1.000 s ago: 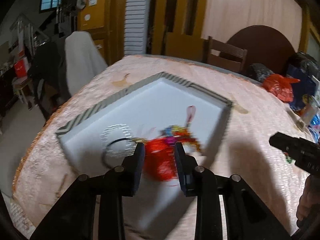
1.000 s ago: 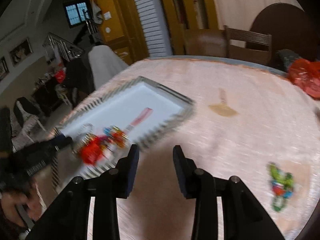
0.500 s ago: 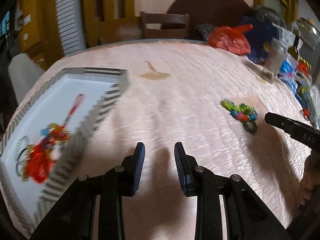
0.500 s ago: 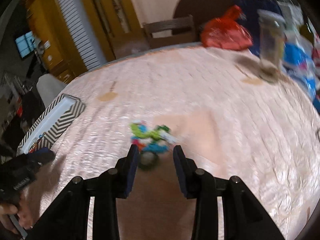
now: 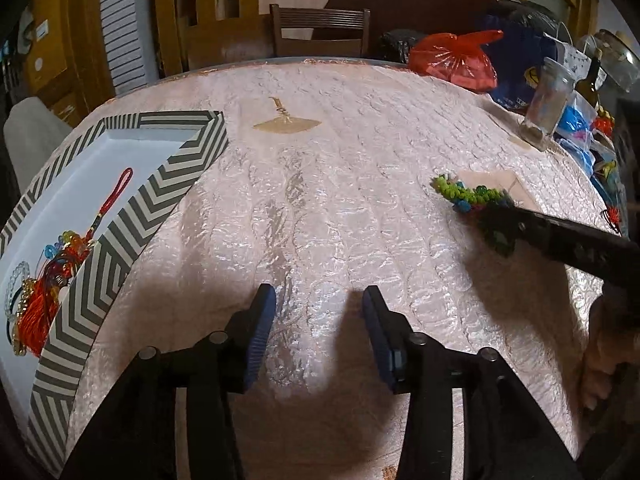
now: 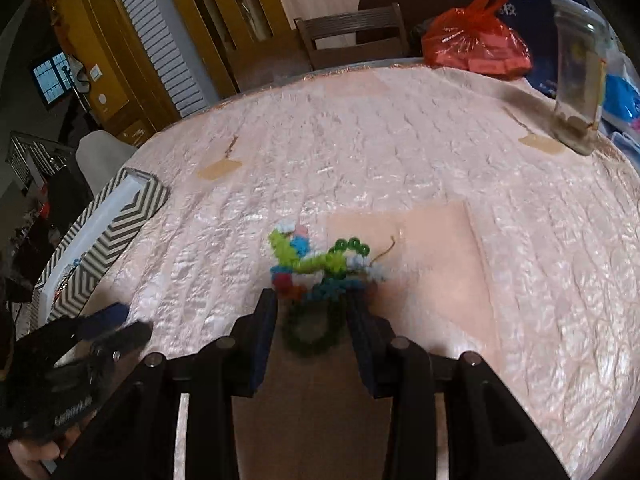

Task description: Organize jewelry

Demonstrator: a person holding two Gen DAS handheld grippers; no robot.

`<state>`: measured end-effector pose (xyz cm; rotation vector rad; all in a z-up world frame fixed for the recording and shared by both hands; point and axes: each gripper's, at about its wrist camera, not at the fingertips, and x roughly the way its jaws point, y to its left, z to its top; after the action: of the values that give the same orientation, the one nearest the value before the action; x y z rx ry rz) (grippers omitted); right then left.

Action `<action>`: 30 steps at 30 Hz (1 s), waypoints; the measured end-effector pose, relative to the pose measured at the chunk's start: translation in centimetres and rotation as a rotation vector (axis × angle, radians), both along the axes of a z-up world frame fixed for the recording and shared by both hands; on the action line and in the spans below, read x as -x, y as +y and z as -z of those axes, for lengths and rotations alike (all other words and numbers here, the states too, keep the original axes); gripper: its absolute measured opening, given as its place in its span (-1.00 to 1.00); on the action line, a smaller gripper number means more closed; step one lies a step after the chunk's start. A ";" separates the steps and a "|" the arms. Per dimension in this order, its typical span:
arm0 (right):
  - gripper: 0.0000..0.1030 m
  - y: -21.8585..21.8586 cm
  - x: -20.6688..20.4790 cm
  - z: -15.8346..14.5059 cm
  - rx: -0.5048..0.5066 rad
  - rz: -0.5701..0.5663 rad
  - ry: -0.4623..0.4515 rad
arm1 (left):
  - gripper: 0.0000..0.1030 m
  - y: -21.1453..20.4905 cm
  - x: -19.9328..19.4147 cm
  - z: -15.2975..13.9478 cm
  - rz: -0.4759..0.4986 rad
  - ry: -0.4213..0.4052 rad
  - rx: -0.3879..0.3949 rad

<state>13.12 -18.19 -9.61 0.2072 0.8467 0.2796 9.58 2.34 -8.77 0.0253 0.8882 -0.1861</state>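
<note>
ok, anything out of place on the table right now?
One piece: a multicoloured beaded bracelet bundle lies loose on the pink tablecloth, away from the chevron tray that holds the red tassel charm and other jewelry. The right claw straddles its dark green loop, not gripping. Nothing spilled or damaged.

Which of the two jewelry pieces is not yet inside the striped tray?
The green and blue beaded piece. It lies on the pink tablecloth, partly between the right gripper's jaws, while the red tassel ornament lies in the striped tray.
</note>
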 end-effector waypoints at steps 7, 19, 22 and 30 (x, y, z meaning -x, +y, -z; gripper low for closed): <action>-0.74 -1.2 0.0 -0.1 -0.017 0.054 -0.019 | 0.33 0.4 0.0 0.0 -0.003 0.001 0.028; -0.74 -6.0 5.5 -1.3 -0.123 0.142 -0.037 | 0.34 -1.3 0.0 -0.1 0.031 -0.001 -0.033; -0.74 -6.8 6.3 -1.5 -0.130 0.152 -0.037 | 0.34 -2.5 -0.2 -0.6 0.068 0.007 -0.009; -0.74 -9.0 8.5 -5.2 -0.212 0.141 -0.227 | 0.34 -7.3 0.1 -2.0 0.155 -0.012 0.020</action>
<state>4.58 -27.23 -4.37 0.4236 0.5744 0.2555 9.44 -4.94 -6.76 0.0761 0.8730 -0.3389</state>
